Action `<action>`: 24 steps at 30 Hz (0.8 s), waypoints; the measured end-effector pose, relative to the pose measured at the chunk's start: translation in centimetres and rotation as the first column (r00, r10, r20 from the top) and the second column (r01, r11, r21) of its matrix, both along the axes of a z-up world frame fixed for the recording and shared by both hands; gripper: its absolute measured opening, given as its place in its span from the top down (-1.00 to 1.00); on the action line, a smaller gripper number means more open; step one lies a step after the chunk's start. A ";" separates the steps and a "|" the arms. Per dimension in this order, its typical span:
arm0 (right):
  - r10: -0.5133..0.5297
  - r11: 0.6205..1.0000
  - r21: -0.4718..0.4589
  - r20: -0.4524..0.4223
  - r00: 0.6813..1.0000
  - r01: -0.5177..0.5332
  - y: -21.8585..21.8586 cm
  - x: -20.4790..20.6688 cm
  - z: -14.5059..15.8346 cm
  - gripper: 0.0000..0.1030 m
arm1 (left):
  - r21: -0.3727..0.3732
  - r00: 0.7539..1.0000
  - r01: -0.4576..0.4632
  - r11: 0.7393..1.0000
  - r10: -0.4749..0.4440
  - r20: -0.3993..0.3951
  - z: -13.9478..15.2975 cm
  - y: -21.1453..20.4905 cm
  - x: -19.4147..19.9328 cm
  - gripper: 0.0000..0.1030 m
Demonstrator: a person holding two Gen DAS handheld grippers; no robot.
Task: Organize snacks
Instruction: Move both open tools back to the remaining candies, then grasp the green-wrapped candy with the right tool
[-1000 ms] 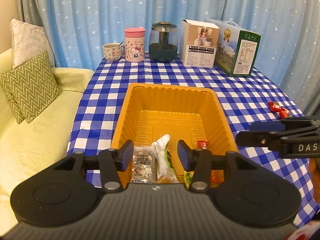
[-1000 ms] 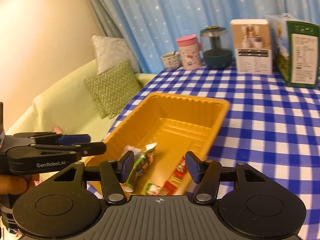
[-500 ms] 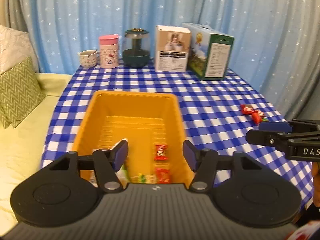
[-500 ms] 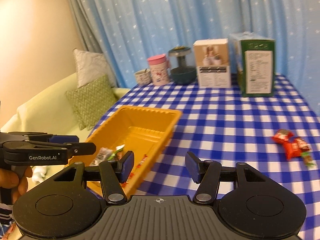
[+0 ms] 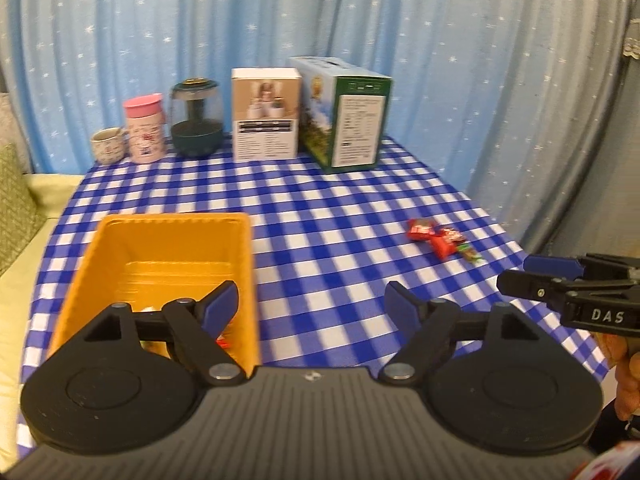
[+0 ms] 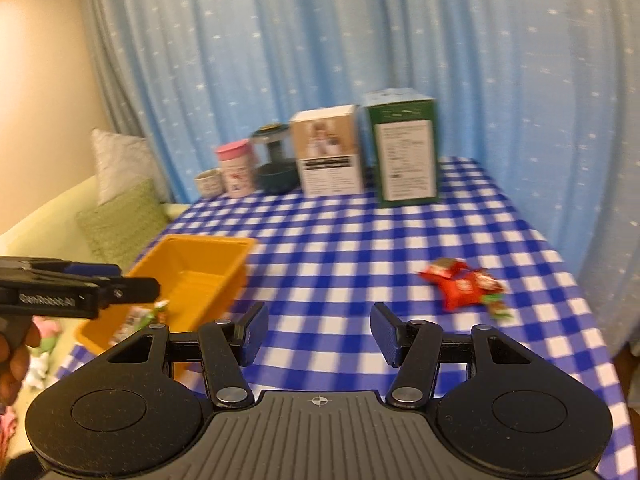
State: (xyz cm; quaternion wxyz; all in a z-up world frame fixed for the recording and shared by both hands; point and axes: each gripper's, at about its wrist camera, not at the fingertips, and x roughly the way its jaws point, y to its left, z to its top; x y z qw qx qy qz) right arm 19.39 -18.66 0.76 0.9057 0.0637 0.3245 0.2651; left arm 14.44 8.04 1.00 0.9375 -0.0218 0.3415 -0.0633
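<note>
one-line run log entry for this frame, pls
left gripper: open, empty, jaws just widened | right gripper: open, empty | orange bin: holds snacks | loose red snacks: on tablecloth, beyond right gripper | next: likely pick them

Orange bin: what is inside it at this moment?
The orange bin holds a few wrapped snacks at its near end; the far part is bare. The left gripper covers the near end, so the count is unclear.

Each camera sits on a hand-held gripper and looks forward and down over the desk (image 5: 360, 216) toward the blue curtain (image 5: 280, 20). Both views show the orange tray (image 5: 160, 248), the red snacks (image 6: 460, 284) and the boxes (image 6: 404, 152) at the back.
</note>
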 end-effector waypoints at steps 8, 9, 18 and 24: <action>-0.147 0.989 -0.025 -0.027 0.989 0.146 -6.4 1.1 -2.4 -0.11 | -0.019 0.998 0.055 0.998 -0.055 -0.009 -1.2 -4.7 2.4 -0.56; -0.159 0.987 -0.030 -0.029 0.987 0.158 -6.9 1.4 -2.7 -0.11 | -0.018 0.998 0.059 0.998 -0.059 -0.009 -1.4 -5.1 2.7 -0.56; -0.236 0.970 -0.069 -0.029 0.971 0.233 -10.4 4.4 -5.7 -0.10 | -0.002 0.995 0.097 0.995 -0.097 -0.031 -4.3 -9.2 6.4 -0.57; -0.223 0.971 -0.093 -0.040 0.974 0.219 -10.7 7.4 -7.4 -0.10 | 0.033 0.992 0.121 0.992 -0.119 -0.052 -6.9 -10.8 8.8 -0.57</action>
